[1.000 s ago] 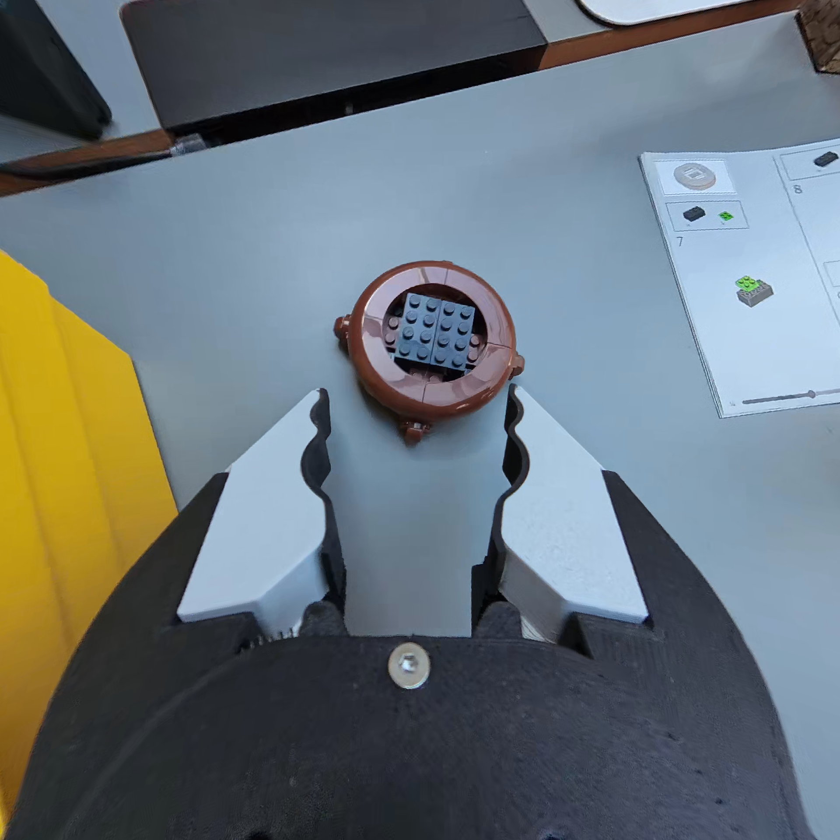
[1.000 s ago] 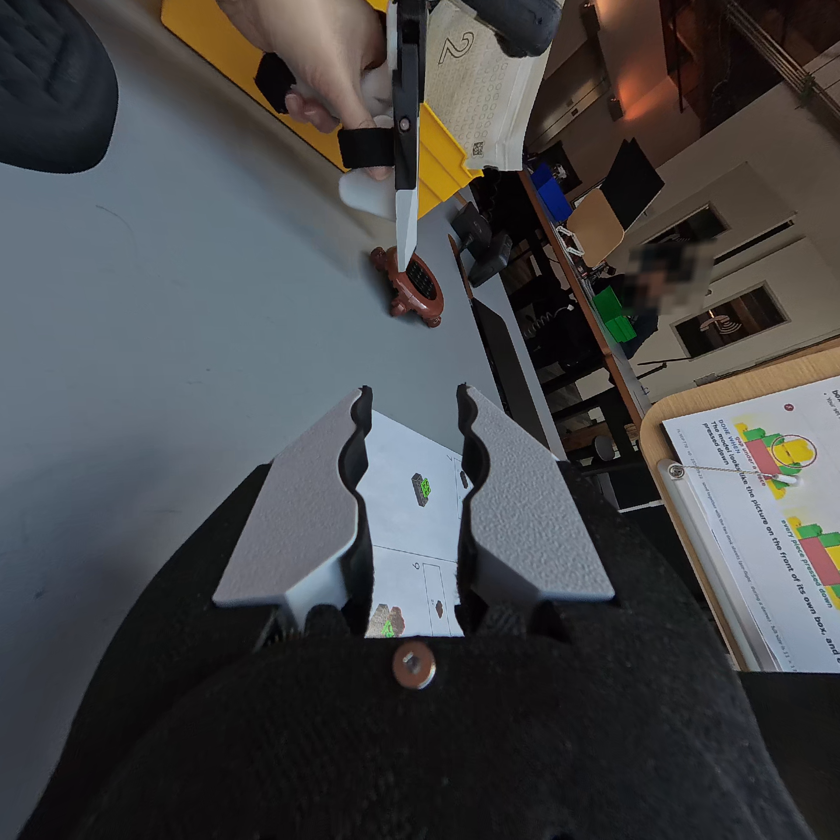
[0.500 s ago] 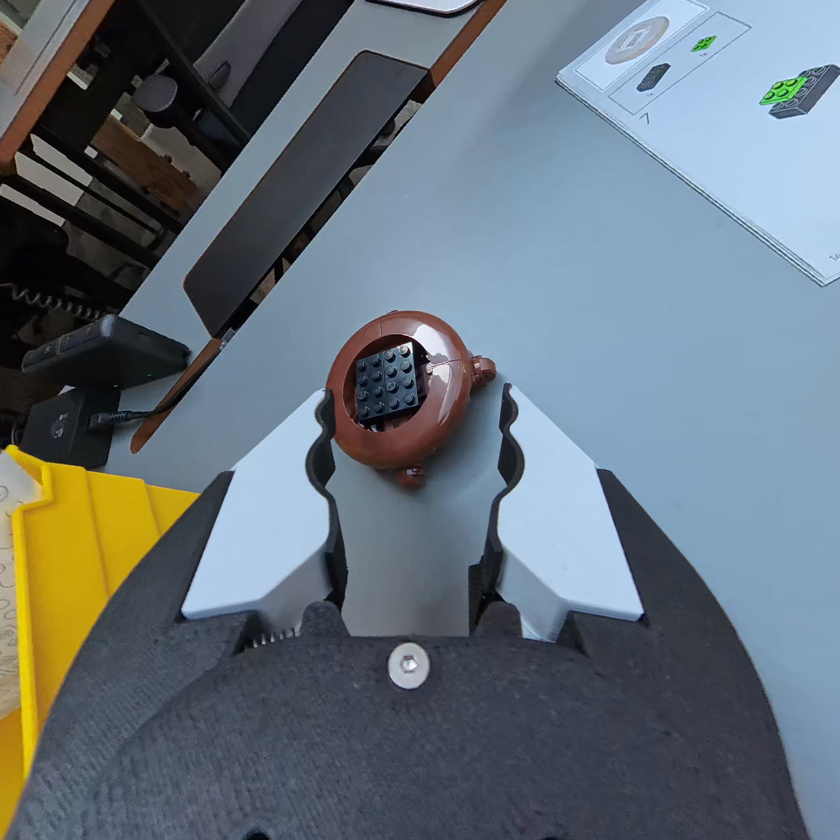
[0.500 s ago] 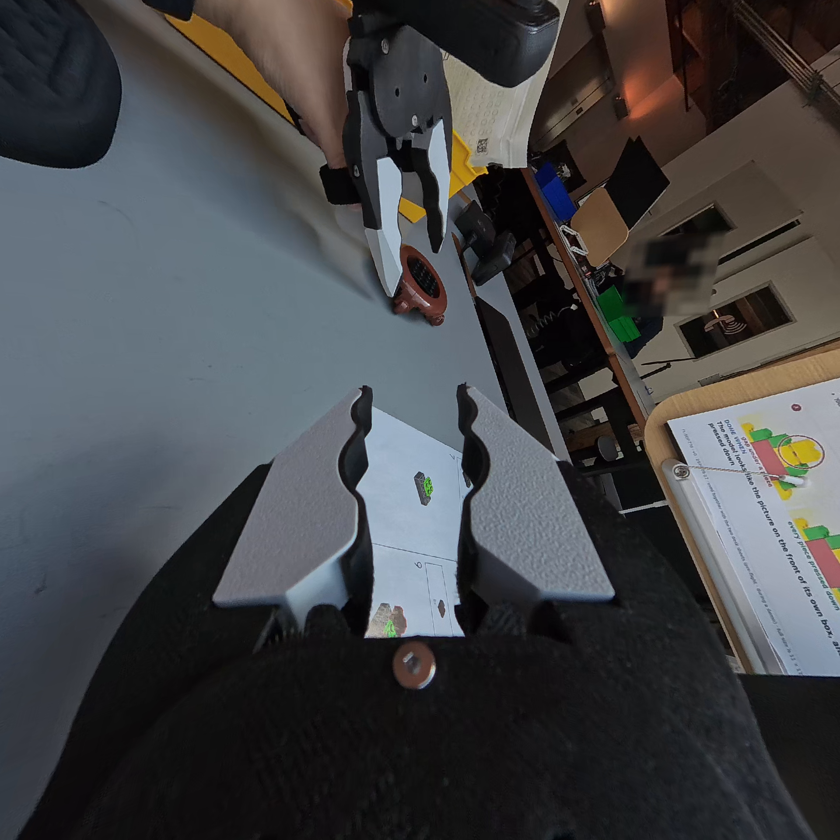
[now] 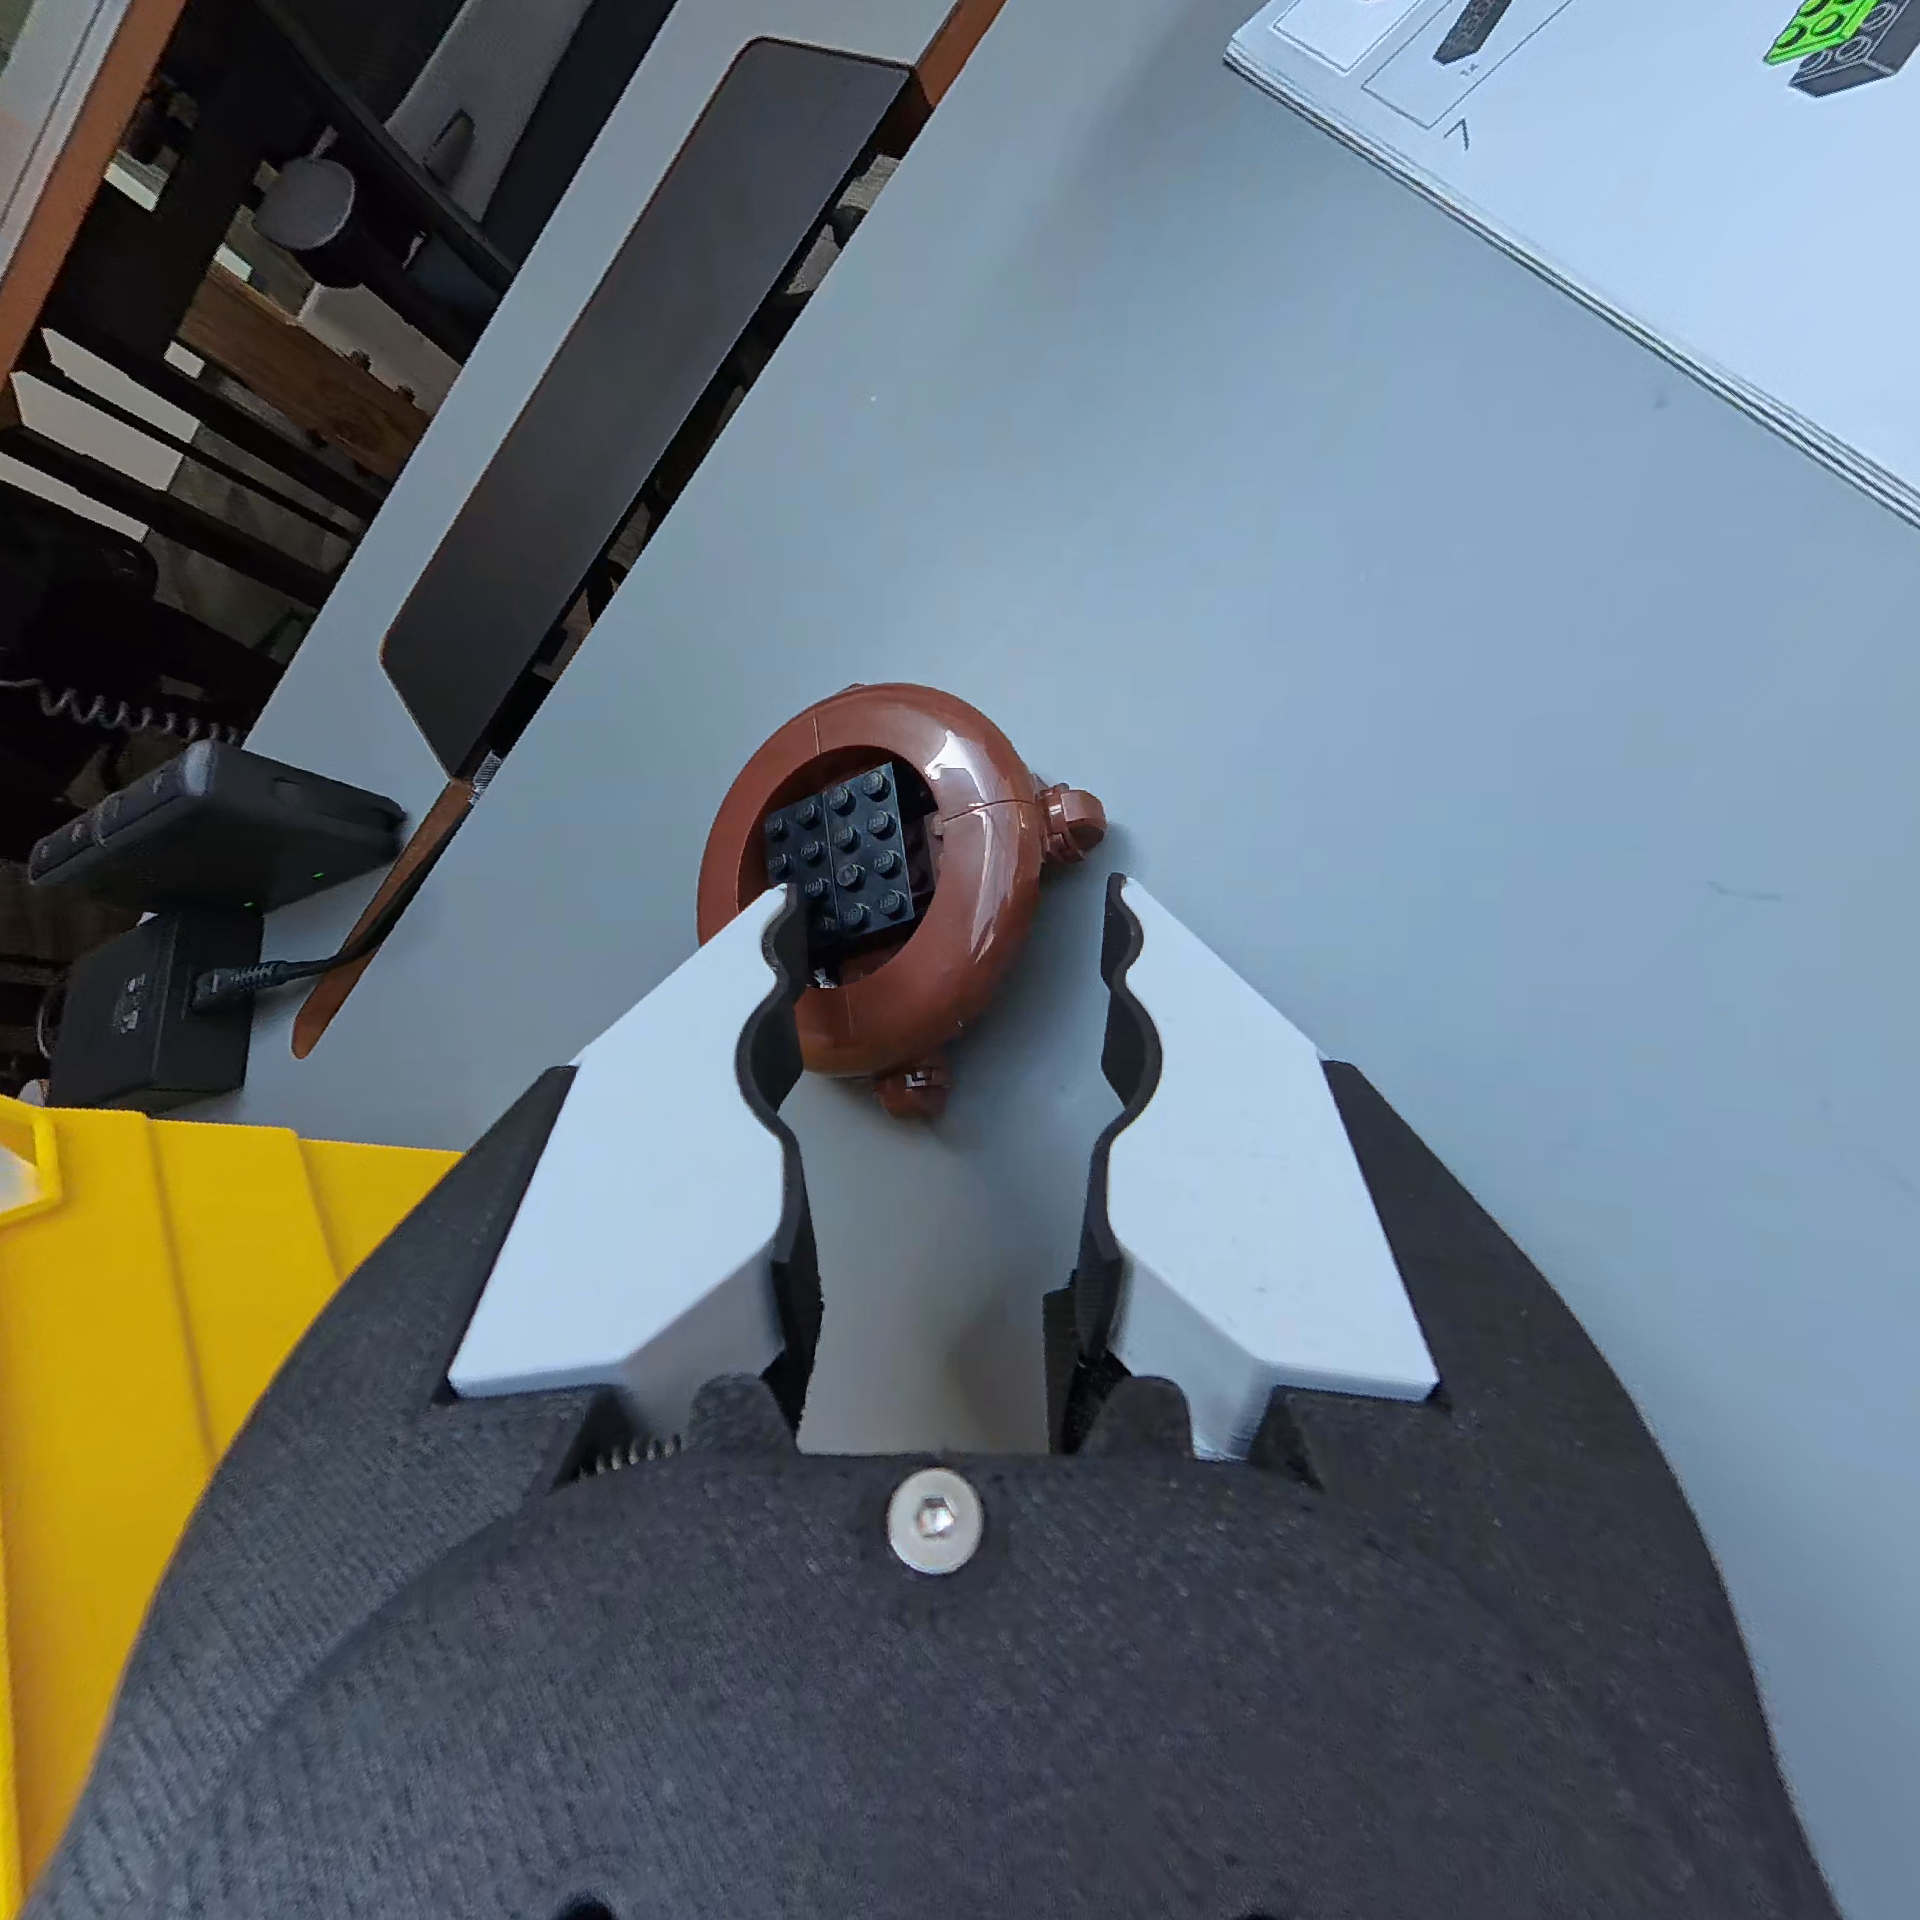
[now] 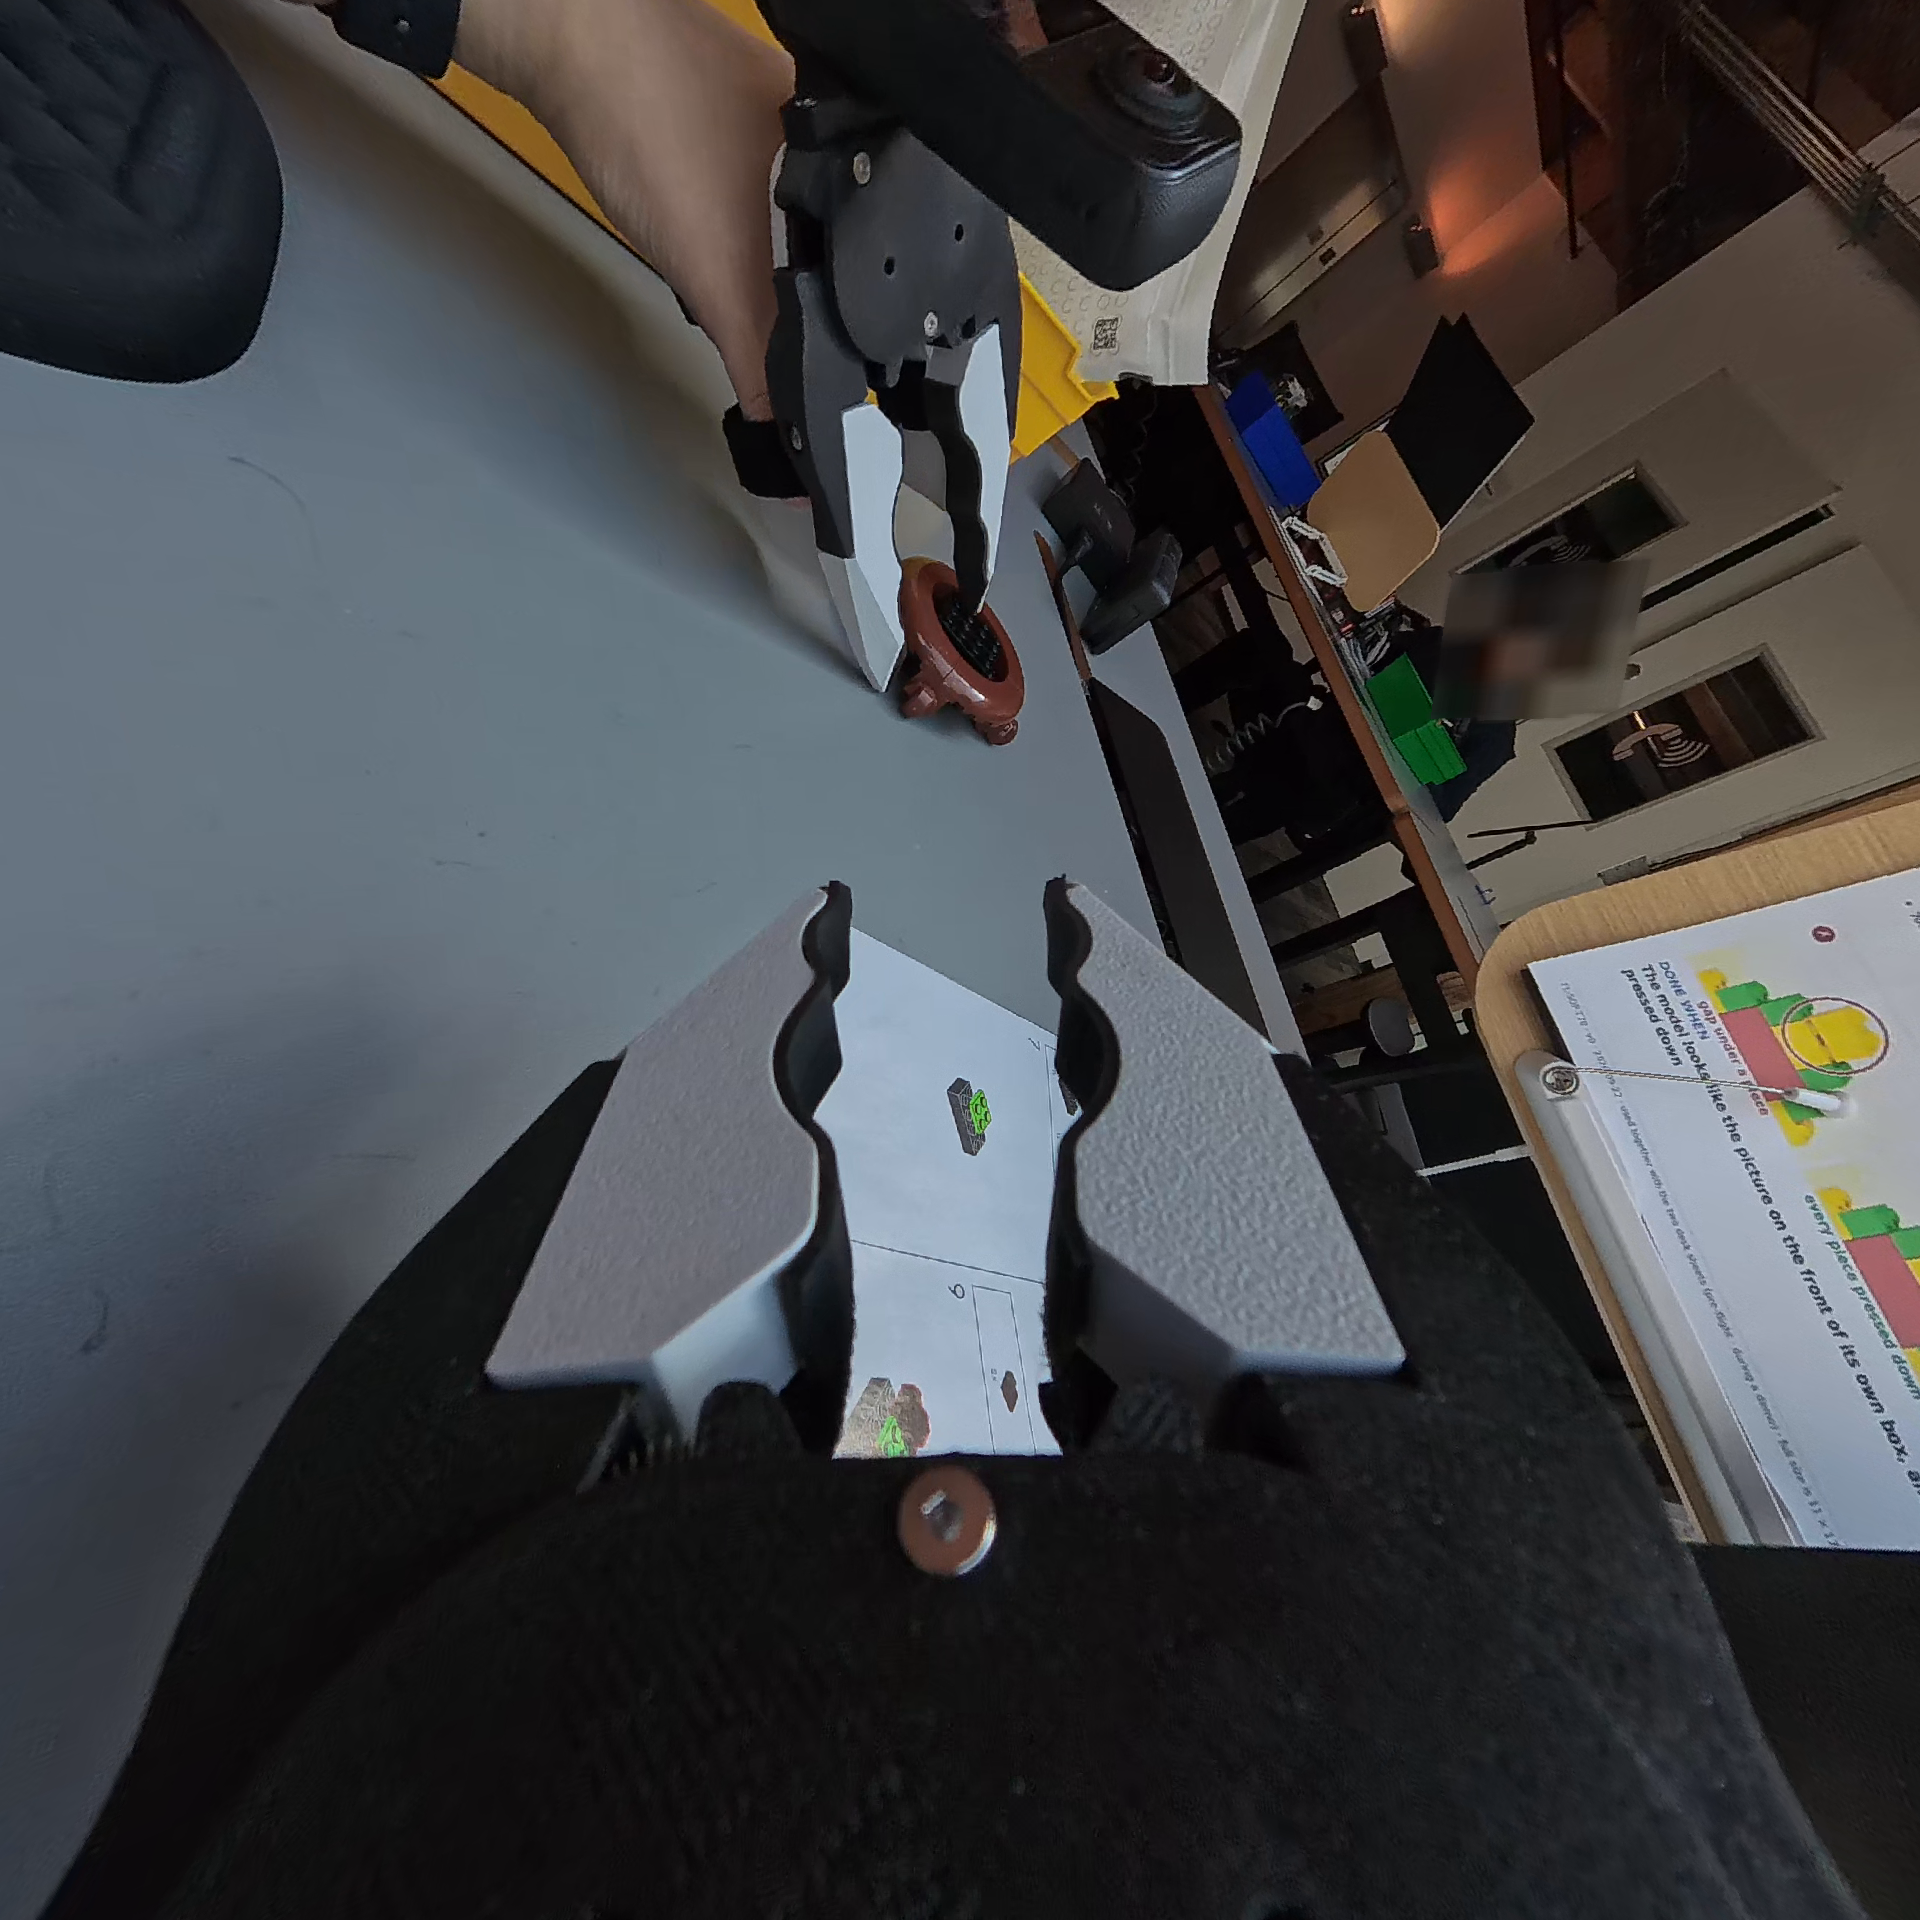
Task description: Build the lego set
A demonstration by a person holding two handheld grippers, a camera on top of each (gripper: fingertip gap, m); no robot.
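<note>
A brown round lego ring (image 5: 966, 935) with a dark studded plate (image 5: 852, 862) inside it lies on the grey table (image 5: 1351, 727). My left gripper (image 5: 948, 888) is open. Its left fingertip (image 5: 769, 914) sits over the dark plate inside the ring, and its right fingertip (image 5: 1127, 904) is outside the ring, so the ring's wall stands between the jaws. The right wrist view shows the same: the left gripper (image 6: 925, 634) straddles the ring (image 6: 961, 675). My right gripper (image 6: 945, 891) is open and empty above the instruction booklet (image 6: 935, 1143).
The booklet (image 5: 1662, 208) lies at the far right. A yellow bin (image 5: 156, 1299) stands at the left. A flat black slab (image 5: 623, 416) and a black adapter (image 5: 156, 997) lie beyond the table edge. A wooden board with a printed sheet (image 6: 1714, 1143) is at the right. Left tips to right tips: about 20 cm. My left gripper's tips are some 20 cm from the flat black slab (image 5: 623, 416).
My left gripper has turned and moved forward onto the ring, so one finger now reaches into its opening. The right gripper has stayed still and open.
</note>
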